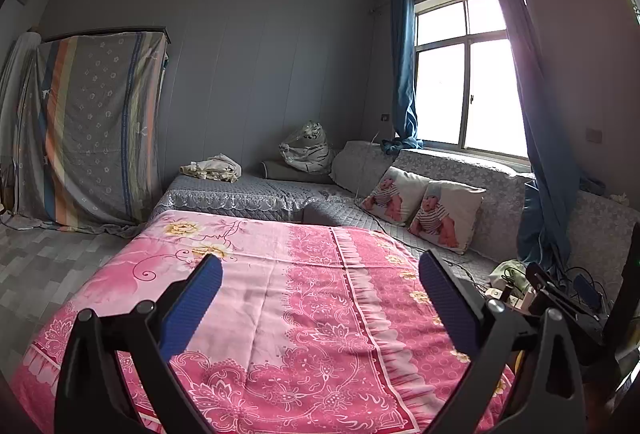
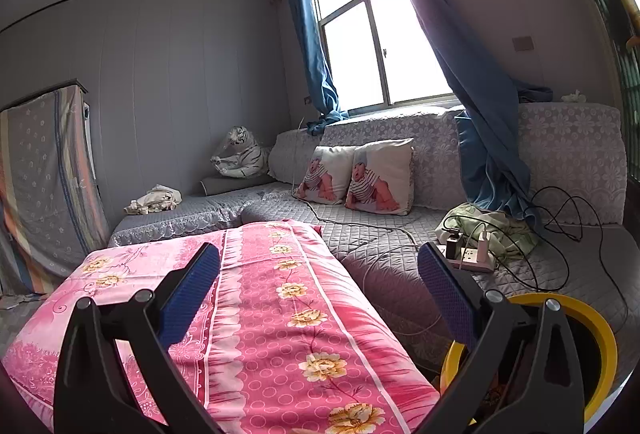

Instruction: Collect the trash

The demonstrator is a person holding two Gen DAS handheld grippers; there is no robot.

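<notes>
We see no clear trash on the pink floral cloth (image 1: 304, 314): this fits a surface waiting for trash or one already cleared, so progress stays unsettled. Left gripper (image 1: 320, 274) spread wide, holding nothing. Right gripper (image 2: 318, 266) likewise spread, nothing between its fingers. Only the left view shows the full covered cabinet (image 1: 96, 130). Only the right view shows the yellow-rimmed bin (image 2: 600, 346), just beside the cloth's right edge, plus the power strip (image 2: 472, 258) with chargers.

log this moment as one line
left gripper: open, empty | right gripper: open, empty | both over pink blanket | yellow bin by right gripper | no trash held
</notes>
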